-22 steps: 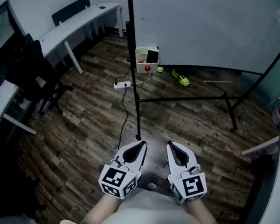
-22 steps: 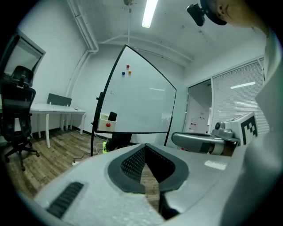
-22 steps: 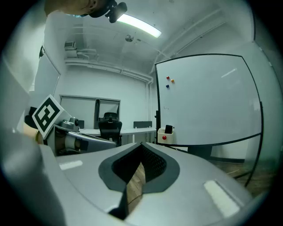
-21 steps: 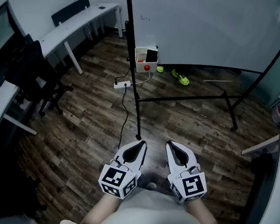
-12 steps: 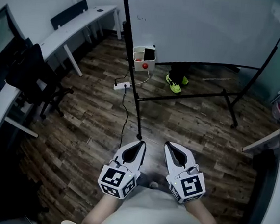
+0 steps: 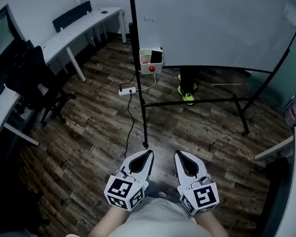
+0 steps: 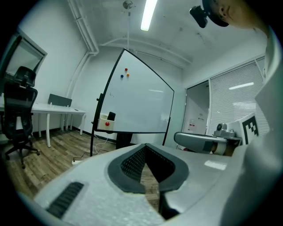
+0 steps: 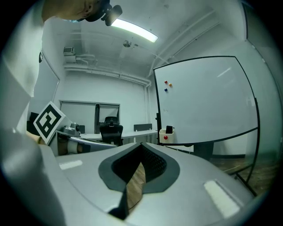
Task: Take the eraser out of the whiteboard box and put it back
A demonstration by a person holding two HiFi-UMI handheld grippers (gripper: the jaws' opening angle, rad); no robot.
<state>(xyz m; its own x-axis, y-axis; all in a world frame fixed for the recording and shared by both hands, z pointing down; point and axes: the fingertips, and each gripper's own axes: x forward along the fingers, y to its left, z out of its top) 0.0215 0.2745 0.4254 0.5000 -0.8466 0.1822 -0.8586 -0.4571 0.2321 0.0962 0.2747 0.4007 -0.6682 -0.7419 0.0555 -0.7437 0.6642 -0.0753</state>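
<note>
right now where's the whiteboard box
In the head view the whiteboard box is upper centre, at the whiteboard's lower left corner beside the black stand post, above the white power strip.

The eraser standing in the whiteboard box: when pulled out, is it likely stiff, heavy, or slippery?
Probably light and rigid: the eraser looks like a small dark block standing upright above the box rim. That exposed top likely offers flat sides to pinch. The box seems to hang at the whiteboard corner, so it may wobble when tugged.
</note>
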